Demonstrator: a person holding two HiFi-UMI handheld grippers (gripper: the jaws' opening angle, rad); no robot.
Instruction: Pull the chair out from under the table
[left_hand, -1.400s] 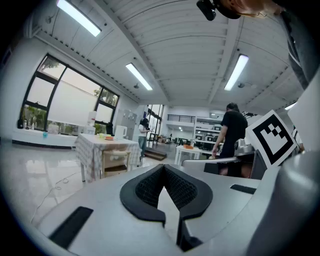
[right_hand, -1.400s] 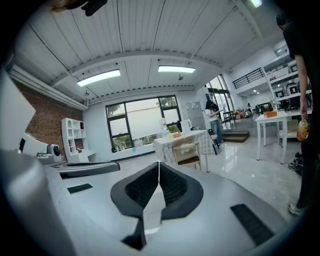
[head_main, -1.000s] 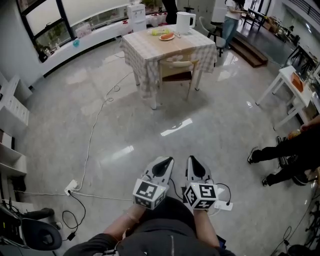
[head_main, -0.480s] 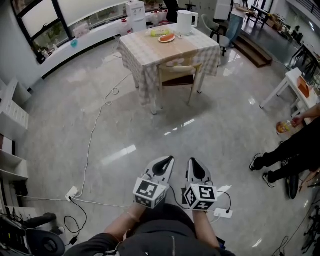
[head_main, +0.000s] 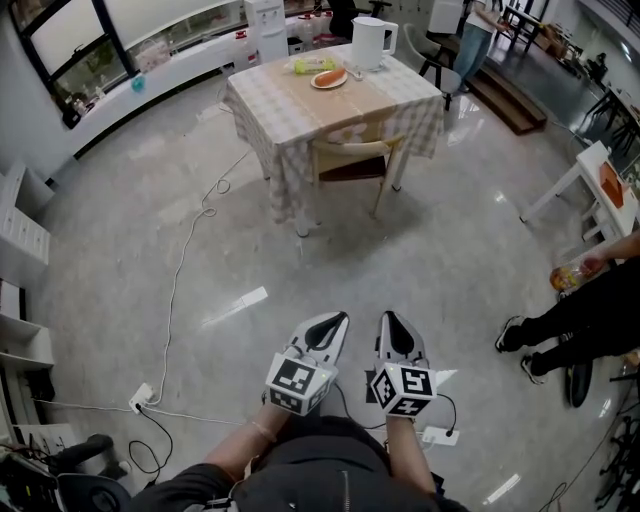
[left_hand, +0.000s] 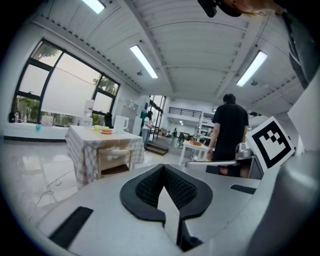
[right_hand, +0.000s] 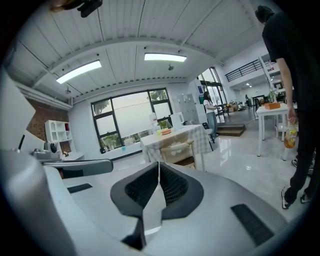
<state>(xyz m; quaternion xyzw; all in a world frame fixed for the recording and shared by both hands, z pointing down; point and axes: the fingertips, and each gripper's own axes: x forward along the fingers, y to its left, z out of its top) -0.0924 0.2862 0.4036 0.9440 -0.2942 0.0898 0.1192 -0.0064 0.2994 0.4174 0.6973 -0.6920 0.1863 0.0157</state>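
**A:** Where's the chair?

**B:** At the upper middle of your head view. The chair (head_main: 352, 160) is tucked under the near side of the counter (head_main: 285, 100). Its pale backrest faces you, against the edge of the checked cloth, and the seat is beneath the top. It is well apart from both your grippers.

**A:** And the grippers?

**B:** You hold your left gripper (head_main: 333, 322) and right gripper (head_main: 388, 320) side by side at the lower middle of the frame, above the floor (head_main: 420, 250), and both point toward the chair. In each gripper view the 2 jaws are pressed together with nothing between them, and the chair shows small behind the tips.

**A:** Anything else around?

**B:** A white kettle (head_main: 370, 42) and a plate (head_main: 328, 78) of food stand on the counter. A cable (head_main: 180, 275) runs across the floor at the left. At the right edge you can see a person (head_main: 575, 310) in dark trousers.
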